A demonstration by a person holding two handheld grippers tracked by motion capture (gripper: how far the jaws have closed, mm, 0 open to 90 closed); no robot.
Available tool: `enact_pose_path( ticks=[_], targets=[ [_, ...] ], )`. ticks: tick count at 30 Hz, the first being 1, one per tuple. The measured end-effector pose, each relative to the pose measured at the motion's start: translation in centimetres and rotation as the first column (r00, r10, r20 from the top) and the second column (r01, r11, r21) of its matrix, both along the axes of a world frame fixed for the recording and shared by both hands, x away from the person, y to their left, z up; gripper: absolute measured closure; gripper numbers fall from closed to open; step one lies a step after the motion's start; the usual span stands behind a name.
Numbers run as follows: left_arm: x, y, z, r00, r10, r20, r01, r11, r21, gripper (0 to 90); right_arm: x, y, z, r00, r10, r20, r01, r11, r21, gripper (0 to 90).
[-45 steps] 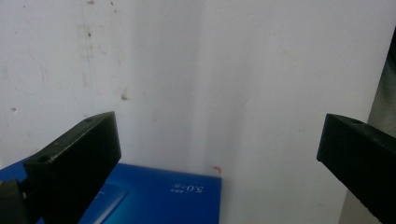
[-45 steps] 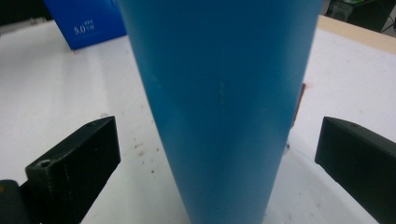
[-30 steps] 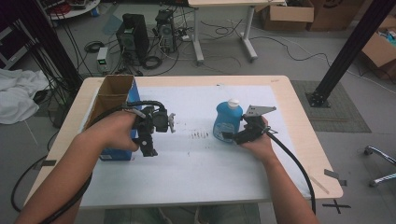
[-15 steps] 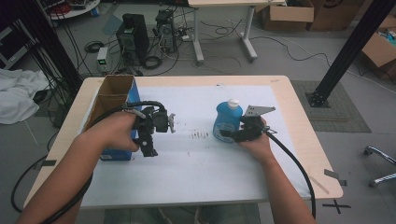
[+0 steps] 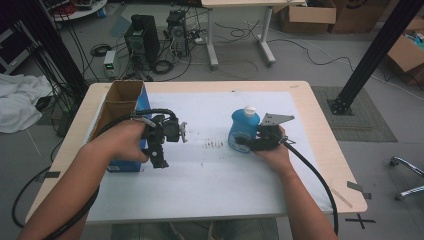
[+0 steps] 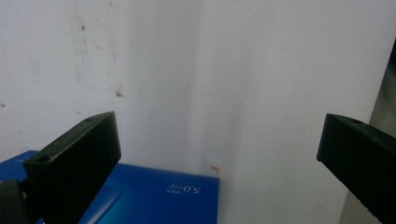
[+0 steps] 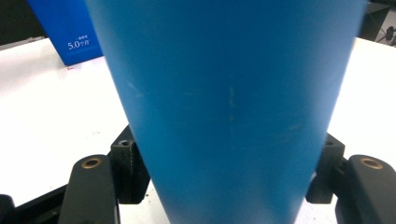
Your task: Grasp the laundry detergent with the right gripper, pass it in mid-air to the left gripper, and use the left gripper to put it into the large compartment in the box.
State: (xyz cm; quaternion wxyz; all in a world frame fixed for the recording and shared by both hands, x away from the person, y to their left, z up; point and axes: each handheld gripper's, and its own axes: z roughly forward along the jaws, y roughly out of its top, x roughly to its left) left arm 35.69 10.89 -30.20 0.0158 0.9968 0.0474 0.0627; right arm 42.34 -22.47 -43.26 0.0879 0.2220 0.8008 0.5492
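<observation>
A blue bottle (image 5: 244, 129) with a white cap stands upright on the white table cover, right of centre. My right gripper (image 5: 242, 143) reaches it from the right. Its jaws have just been closing, and in the right gripper view both pads (image 7: 132, 170) press the bottle's (image 7: 224, 93) sides. My left gripper (image 5: 167, 147) hangs over the cover beside a blue box (image 5: 122, 107), pointing down. In the left gripper view, my left gripper (image 6: 217, 154) has its jaws spread wide with nothing between them, and the box's corner (image 6: 154, 196) lies just below.
The blue box is tall, open at the top, and stands at the table's left side. Dark smudges (image 5: 214, 145) mark the cover between the two grippers. The table's wooden rim (image 5: 320, 130) runs along the right. A cable trails from each gripper toward the near edge.
The right gripper's jaws have drawn in against the bottle. Both hands and the bottle stay where they were.
</observation>
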Motion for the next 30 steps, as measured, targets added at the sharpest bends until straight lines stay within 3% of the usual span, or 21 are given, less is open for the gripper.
enact_pose_path(
  ticks=[13,30],
  targets=[
    [0.09,0.10,-0.36,0.9999,0.009,-0.011,-0.009,1.0000,0.001,0.1,-0.09,-0.09,0.10,0.9999,-0.010,0.003,0.010,1.000,0.002,36.7],
    [0.21,0.09,-0.52,0.9999,0.009,-0.013,-0.009,1.0000,-0.001,0.1,-0.42,0.32,-0.09,0.9973,-0.041,0.061,0.042,0.999,-0.010,41.3]
  ],
)
